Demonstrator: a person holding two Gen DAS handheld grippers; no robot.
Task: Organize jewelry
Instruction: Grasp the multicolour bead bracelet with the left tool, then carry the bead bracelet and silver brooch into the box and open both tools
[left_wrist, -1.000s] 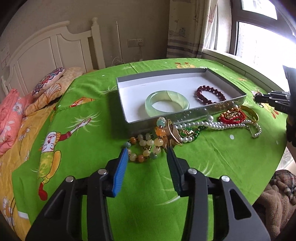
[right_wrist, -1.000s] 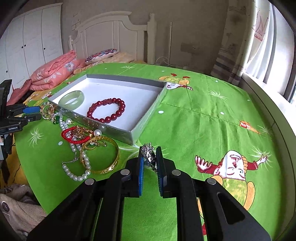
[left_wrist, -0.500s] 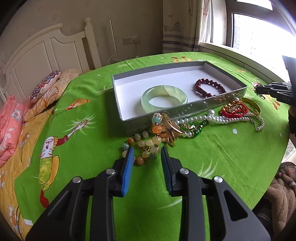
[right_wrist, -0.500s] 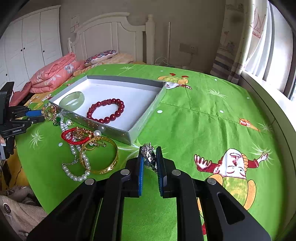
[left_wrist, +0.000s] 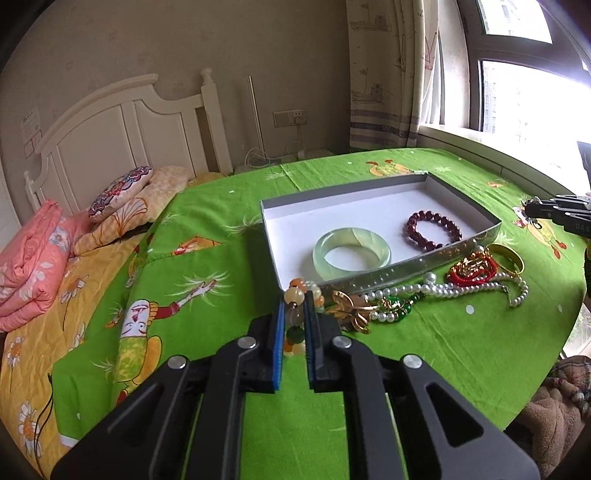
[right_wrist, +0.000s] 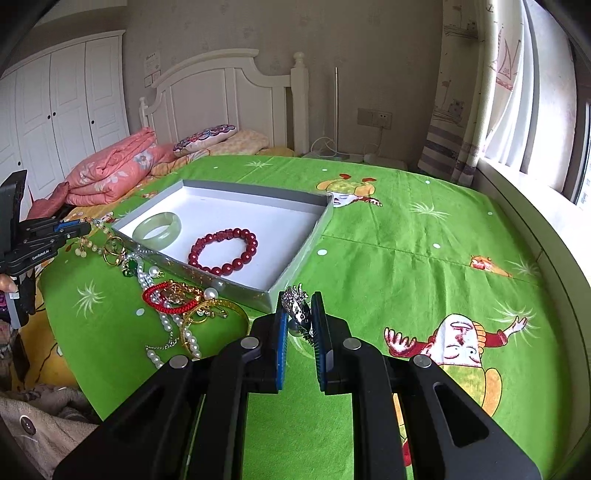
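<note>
A: What colour is the cloth over the surface (right_wrist: 406, 236)?

B: Bright green, printed with cartoon figures in red, yellow and white. The box (right_wrist: 295, 254) on it is silver-grey outside and white inside.

A: And inside the box?

B: A pale, milky green bangle (left_wrist: 351, 251) on the left and a dark red bead bracelet (left_wrist: 435, 230) on the right.

A: The pile in front of it?

B: White pearl strand (left_wrist: 443, 290), red cord bracelet (left_wrist: 472, 269), gold bangle (left_wrist: 511, 256), a gold and green piece (left_wrist: 397, 306).

A: The tongs?

B: Black with blue pads. The left tongs (left_wrist: 294, 321) hold orange, cream and green beads (left_wrist: 294, 297); the right tongs (right_wrist: 300, 317) hold a silver and black ornament (right_wrist: 297, 308).

A: Farther back?

B: Pink floral quilt (right_wrist: 110, 173), white headboard (right_wrist: 221, 88).
</note>
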